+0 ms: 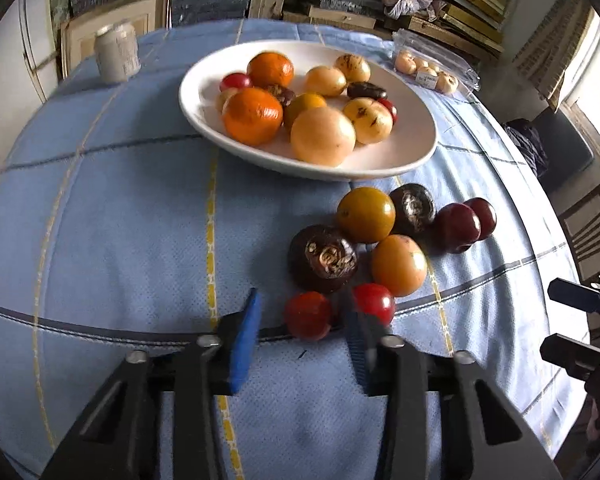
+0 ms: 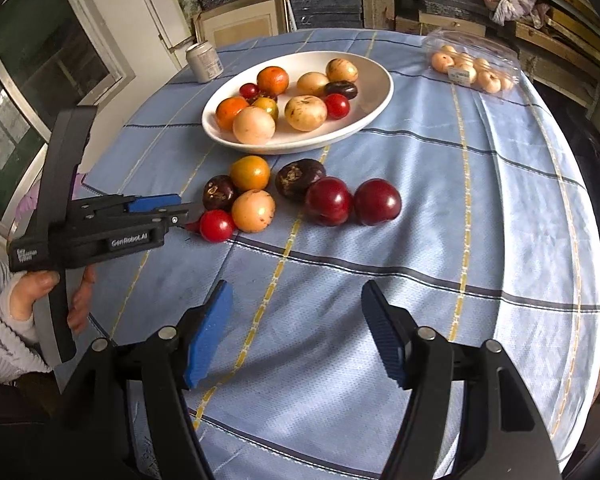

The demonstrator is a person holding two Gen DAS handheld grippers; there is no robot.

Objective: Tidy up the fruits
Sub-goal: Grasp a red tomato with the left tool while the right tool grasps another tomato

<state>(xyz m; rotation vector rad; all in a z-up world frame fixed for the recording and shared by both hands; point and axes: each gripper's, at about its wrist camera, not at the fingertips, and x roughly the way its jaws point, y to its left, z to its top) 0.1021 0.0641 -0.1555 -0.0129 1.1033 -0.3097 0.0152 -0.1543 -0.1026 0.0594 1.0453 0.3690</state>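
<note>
A small red tomato (image 1: pixel 308 315) lies on the blue tablecloth between the blue pads of my left gripper (image 1: pixel 300 308). The right pad sits against it and the left pad stands a little off it, so the gripper is open. A second red tomato (image 1: pixel 374 304) lies just outside the right finger. Behind them are two dark brown fruits, two orange-yellow ones and two dark red plums (image 2: pixel 328 200). The white oval plate (image 1: pixel 400 160) beyond holds several fruits. My right gripper (image 2: pixel 296 320) hangs open over bare cloth, with nothing between its fingers.
A grey can (image 2: pixel 204 60) stands at the far left of the table and a clear plastic box of pale fruits (image 2: pixel 472 66) at the far right. A chair (image 1: pixel 592 232) stands off the right edge. Shelves of wood and stacked goods fill the background.
</note>
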